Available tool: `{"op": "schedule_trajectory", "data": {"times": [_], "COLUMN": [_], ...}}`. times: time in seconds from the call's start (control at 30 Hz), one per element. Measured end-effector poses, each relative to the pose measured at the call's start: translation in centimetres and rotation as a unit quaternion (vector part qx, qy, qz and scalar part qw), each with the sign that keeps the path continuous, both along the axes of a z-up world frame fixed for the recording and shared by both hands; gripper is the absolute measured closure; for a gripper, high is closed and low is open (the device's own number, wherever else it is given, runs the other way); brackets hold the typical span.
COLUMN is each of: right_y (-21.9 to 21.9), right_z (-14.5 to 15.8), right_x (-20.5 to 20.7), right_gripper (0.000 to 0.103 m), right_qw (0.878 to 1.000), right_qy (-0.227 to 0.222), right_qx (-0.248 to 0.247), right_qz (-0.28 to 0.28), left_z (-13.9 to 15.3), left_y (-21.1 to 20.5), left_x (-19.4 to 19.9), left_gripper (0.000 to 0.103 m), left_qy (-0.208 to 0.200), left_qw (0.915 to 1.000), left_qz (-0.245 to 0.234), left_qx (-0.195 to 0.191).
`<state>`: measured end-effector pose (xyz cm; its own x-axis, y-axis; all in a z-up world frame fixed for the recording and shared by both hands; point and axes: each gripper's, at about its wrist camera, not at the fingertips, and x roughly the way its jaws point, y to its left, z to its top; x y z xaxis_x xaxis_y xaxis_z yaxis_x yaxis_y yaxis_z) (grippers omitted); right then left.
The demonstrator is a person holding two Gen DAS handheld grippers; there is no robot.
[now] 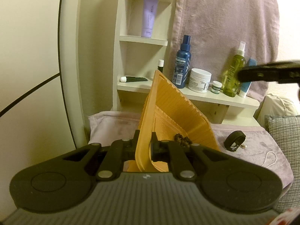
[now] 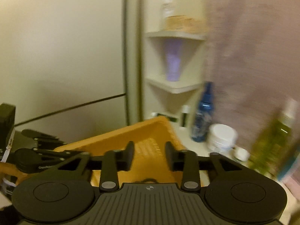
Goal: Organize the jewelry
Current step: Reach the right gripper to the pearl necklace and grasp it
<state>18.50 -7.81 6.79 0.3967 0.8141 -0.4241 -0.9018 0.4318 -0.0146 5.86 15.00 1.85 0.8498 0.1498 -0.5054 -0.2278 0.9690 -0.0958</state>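
Note:
My left gripper (image 1: 145,140) is shut on the near rim of an orange ribbed tray (image 1: 168,103), which it holds tilted steeply up. A dark beaded bracelet (image 1: 182,139) lies in the tray's low corner. On the lilac towel (image 1: 253,150) to the right sit a black band (image 1: 234,140) and a tiny earring (image 1: 244,146). My right gripper (image 2: 150,155) hangs open over the tray (image 2: 146,142) with nothing between its fingers; the beads (image 2: 148,180) peek out just under it. The left wrist view catches it as a blurred dark shape (image 1: 243,74) at upper right.
A white shelf (image 1: 215,97) behind the tray carries a blue spray bottle (image 1: 182,63), a white jar (image 1: 199,80), a small jar (image 1: 216,87) and a green bottle (image 1: 234,71). A lilac tube (image 1: 149,16) stands higher up. A white cord (image 1: 270,157) lies on the towel.

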Motion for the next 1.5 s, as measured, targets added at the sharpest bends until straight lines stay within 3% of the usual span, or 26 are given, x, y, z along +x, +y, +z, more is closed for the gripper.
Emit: {"op": "schedule_trajectory", "data": {"times": [0.23, 0.47, 0.63, 0.87, 1.0, 1.13, 1.23, 1.5], "right_y": [-9.7, -17.8, -20.8, -21.8, -21.6, -20.8, -20.6, -20.4], "right_z": [-1.8, -5.6, -8.8, -12.9, -14.2, -15.0, -15.5, -16.5], "right_x": [1.1, 0.9, 0.0, -0.6, -0.1, 0.9, 1.7, 3.8], "right_gripper": [0.06, 0.06, 0.06, 0.06, 0.061, 0.077, 0.083, 0.087], "right_qw": [0.992, 0.967, 0.953, 0.936, 0.933, 0.932, 0.928, 0.922], "right_qy": [0.023, 0.055, 0.076, 0.095, 0.101, 0.103, 0.107, 0.122], "right_qx": [0.016, 0.005, -0.007, -0.037, -0.048, -0.063, -0.072, -0.086], "right_qz": [-0.127, -0.25, -0.293, -0.336, -0.342, -0.343, -0.348, -0.358], "left_z": [0.0, 0.0, 0.0, 0.1, 0.1, 0.2, 0.3, 0.4], "left_y": [0.0, -0.1, -0.1, -0.1, 0.0, 0.1, 0.1, -0.1], "left_x": [0.0, -0.1, -0.1, 0.0, 0.0, 0.1, 0.1, 0.2], "left_gripper": [0.095, 0.095, 0.095, 0.095, 0.095, 0.095, 0.095, 0.095], "left_qy": [0.0, -0.001, 0.0, 0.002, 0.002, 0.005, 0.006, 0.006], "left_qw": [1.0, 1.0, 1.0, 1.0, 1.0, 1.0, 1.0, 0.9999], "left_qz": [-0.001, -0.001, 0.0, -0.001, -0.002, -0.001, -0.002, -0.002], "left_qx": [0.001, 0.0, 0.001, 0.004, 0.004, 0.004, 0.005, 0.008]}}
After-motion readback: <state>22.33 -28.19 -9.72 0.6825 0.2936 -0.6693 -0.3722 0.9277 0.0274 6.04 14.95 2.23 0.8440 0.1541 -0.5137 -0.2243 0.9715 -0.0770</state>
